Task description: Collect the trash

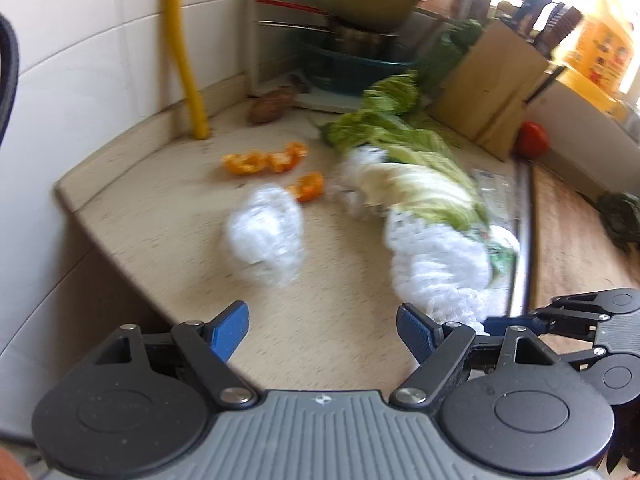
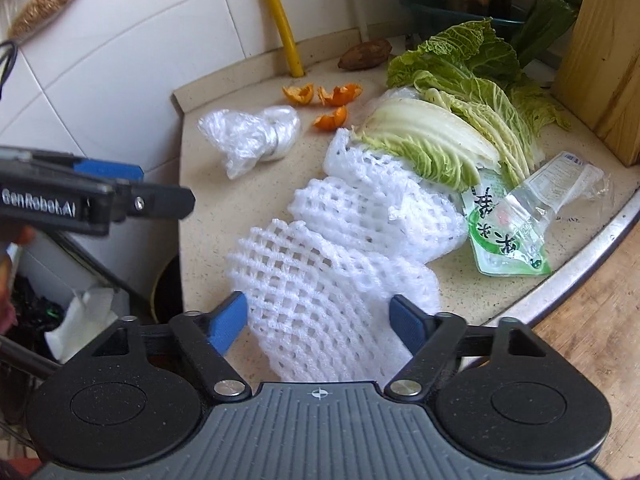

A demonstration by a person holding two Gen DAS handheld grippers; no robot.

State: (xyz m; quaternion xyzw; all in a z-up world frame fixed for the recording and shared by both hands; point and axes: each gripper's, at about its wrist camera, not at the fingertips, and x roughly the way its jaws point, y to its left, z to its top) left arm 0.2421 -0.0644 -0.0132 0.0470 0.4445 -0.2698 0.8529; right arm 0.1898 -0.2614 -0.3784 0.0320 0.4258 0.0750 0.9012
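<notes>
On the speckled counter point(image 2: 248, 220) lies a white foam net point(image 2: 320, 272), and my right gripper point(image 2: 320, 308) stands open around its near end, with the net's edges at the blue pads. A crumpled clear plastic bag point(image 2: 248, 136) sits further back, with orange peels point(image 2: 332, 96) behind it. A clear packet with green print point(image 2: 508, 236) lies to the right of the net. My left gripper point(image 1: 320, 312) hovers open over bare counter, nothing between its fingers; the bag point(image 1: 266, 232) is ahead of it and the net point(image 1: 436, 264) is to its right. It also shows in the right wrist view point(image 2: 160, 188).
A Chinese cabbage point(image 2: 440, 128) lies behind the net. A yellow pipe point(image 2: 280, 16), a sweet potato point(image 2: 366, 54), a wooden knife block point(image 2: 600, 60), a tomato point(image 1: 531, 139) and a dish rack point(image 1: 352, 32) stand at the back. A bin with white paper point(image 2: 80, 320) sits below the counter's left edge.
</notes>
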